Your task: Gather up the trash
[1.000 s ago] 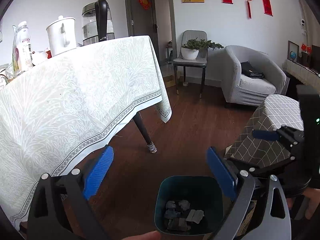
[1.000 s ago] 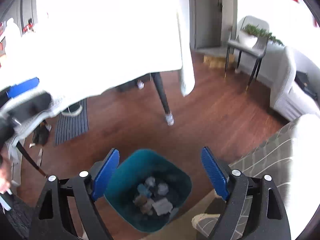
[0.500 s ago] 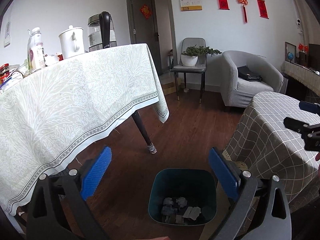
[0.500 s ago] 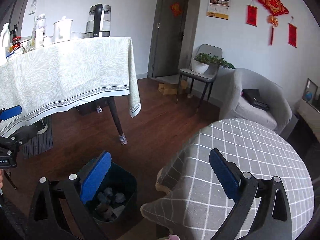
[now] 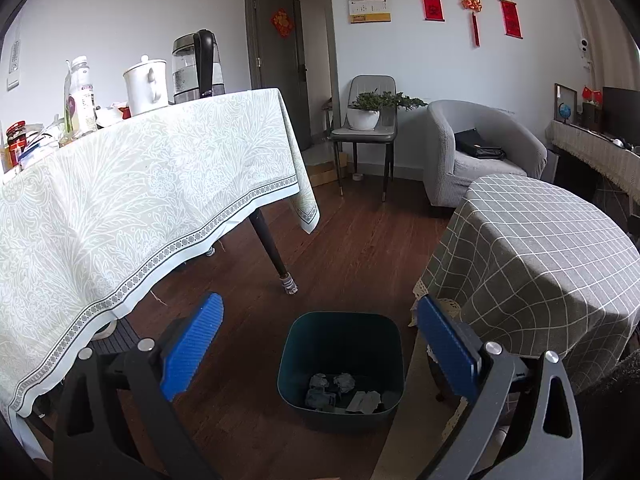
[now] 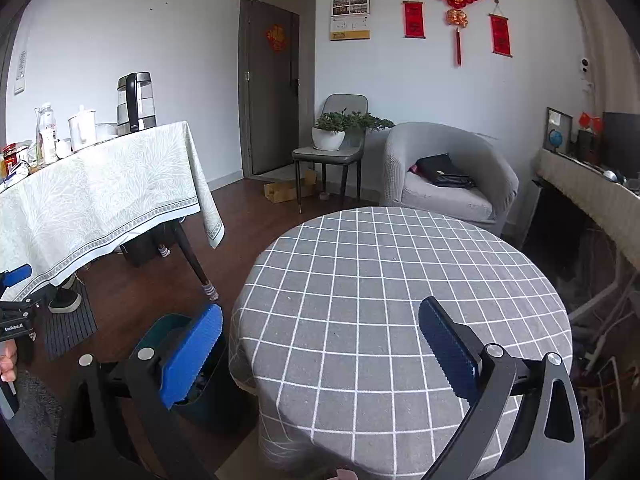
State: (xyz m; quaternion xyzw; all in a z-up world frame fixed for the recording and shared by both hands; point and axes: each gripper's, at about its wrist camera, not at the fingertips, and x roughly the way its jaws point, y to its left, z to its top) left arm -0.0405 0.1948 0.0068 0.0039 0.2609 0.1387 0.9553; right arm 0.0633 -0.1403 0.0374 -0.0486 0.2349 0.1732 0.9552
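Both tongs empty, the trash already in the bin.

Our right tongs [image 6: 320,344] stand spread wide with nothing between them; their jaws have just been opening, and they have swung away from over the bin [image 5: 340,364] to hang above the checked tabletop [image 6: 400,280], which shows no litter we can make out. Our left tongs [image 5: 318,340] are spread and empty too, looking down at the bin on the floor [image 5: 360,248] beside that tabletop. Crumpled paper scraps [image 5: 340,394] lie at its bottom. We judge the drop finished and a search for the next piece beginning, perhaps on the cluttered tabletop [image 5: 140,184] to the left.
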